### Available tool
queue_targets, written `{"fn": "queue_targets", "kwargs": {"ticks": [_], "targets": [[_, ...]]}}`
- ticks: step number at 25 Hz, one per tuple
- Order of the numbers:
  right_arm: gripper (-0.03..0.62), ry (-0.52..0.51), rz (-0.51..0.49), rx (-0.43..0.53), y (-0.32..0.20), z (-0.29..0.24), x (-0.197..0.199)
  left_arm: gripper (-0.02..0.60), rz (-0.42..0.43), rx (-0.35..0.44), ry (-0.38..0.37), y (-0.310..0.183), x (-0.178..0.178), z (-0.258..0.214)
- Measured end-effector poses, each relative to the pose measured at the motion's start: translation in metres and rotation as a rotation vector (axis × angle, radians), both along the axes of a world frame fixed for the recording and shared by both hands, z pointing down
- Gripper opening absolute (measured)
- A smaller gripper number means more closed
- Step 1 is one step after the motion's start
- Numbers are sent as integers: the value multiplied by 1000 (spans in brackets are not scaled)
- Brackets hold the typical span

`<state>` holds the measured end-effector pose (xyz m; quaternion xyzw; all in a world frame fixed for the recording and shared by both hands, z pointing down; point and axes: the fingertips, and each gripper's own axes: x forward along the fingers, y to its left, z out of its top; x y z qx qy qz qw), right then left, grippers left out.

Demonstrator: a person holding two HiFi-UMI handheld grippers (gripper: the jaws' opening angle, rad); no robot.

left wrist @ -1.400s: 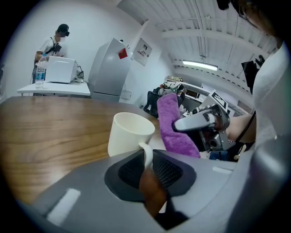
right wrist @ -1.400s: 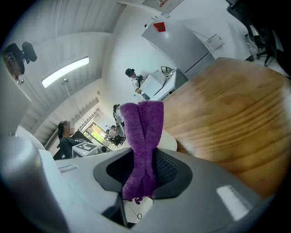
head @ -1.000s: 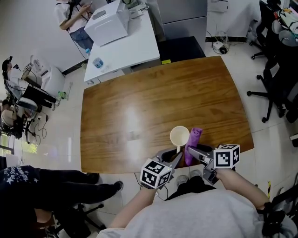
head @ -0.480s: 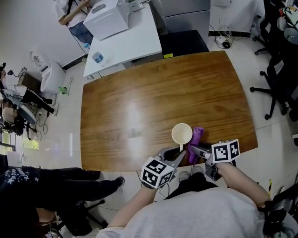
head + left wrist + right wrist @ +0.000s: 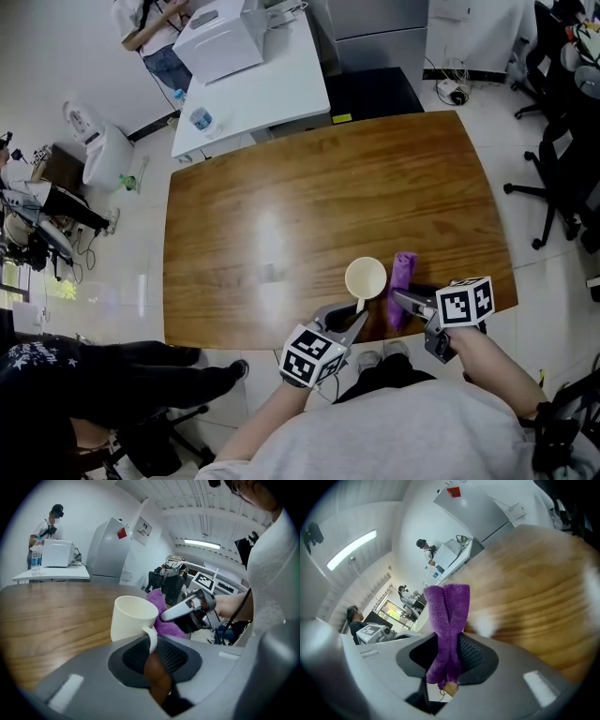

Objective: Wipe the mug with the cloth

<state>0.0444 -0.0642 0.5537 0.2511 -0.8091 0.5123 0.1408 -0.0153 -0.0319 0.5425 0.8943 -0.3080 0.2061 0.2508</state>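
The broad brown wooden surface [image 5: 309, 206] fills the middle of the head view, its top bare except at the near edge, where the task's things are gathered.

The cream ceramic mug [image 5: 365, 278] sits upright at that near edge, its open mouth facing up and its handle turned toward the person. Its base is hidden behind the gripper, so I cannot tell whether it rests on the wood or is raised a little.

The purple terry cloth [image 5: 402, 277] hangs just to the right of the mug. In the left gripper view it shows right behind the mug's far side [image 5: 132, 618]. Whether the two touch cannot be made out.

The left gripper [image 5: 354, 314] reaches in from the person's side of the mug. Its fingers [image 5: 138, 656] are clenched on the mug's handle, whose white loop runs down between the two dark ribbed pads.

The right gripper [image 5: 405, 300] comes in from the mug's right. Its fingers [image 5: 474, 656] are clamped on the cloth [image 5: 447, 620], which is folded lengthwise. The cloth's lower end is pinched between the pads and its longer part stands out past the fingertips toward the mug.
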Motion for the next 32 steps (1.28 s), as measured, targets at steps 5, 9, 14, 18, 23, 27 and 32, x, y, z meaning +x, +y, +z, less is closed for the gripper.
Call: {"fn": "queue_targets", "kwargs": {"ticks": [5, 9, 14, 18, 23, 27, 32], "targets": [[123, -30, -56, 51, -16, -24, 1, 52, -14, 8, -25, 1, -13, -2], [123, -60, -117, 70, -21, -36, -9, 52, -13, 30, -54, 0, -20, -2], [123, -70, -168, 40, -21, -28, -18, 52, -15, 55, -70, -3, -28, -1], [123, -24, -205, -1, -21, -5, -22, 52, -6, 35, -44, -3, -27, -3], [123, 83, -272, -14, -19, 20, -25, 52, -13, 40, -36, -5, -30, -1], [123, 115, -306, -20, -17, 26, -25, 54, -13, 42, -29, -6, -31, 0], [123, 125, -309, 10, -20, 20, -21, 54, -11, 41, -25, -6, -32, 0]]}}
